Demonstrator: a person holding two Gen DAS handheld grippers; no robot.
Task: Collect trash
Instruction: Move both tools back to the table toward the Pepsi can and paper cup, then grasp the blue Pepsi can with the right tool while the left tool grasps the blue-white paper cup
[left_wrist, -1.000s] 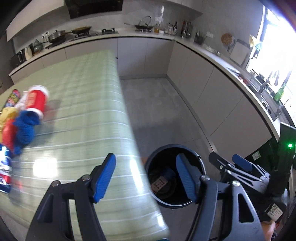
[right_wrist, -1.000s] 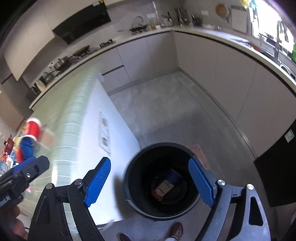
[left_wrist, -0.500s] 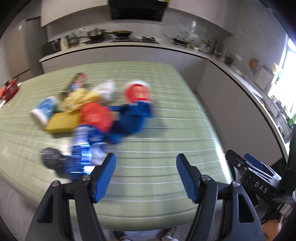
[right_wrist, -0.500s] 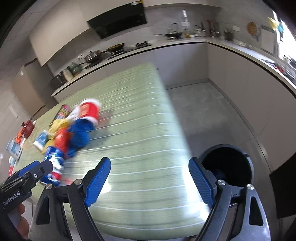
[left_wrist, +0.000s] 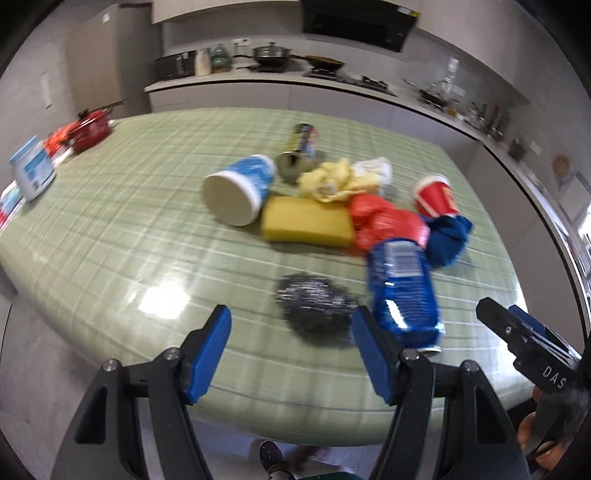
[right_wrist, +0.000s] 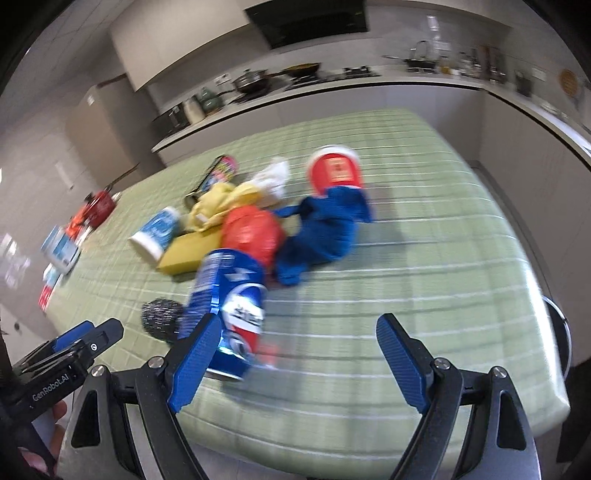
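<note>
Bright daylight, glare patch on table (left_wrist: 162, 302), motion blur thruout, fisheye warp, dark vignette at edges

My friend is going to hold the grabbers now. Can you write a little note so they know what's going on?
Left gripper: fingers open, nothing in them, above the table's near edge with the steel scrubber just ahead.
Right gripper: fingers open, empty, beside the crushed blue can.
On the green table, all lying in one pile: blue cup, yellow sponge, yellow wrapper, red bag, blue cloth, red cup, a patterned can and white tissue.
Done: nothing from this pile is picked up yet.
Left: grab each piece and bin it; only the bin's dark rim shows, past the table's right end.
</note>
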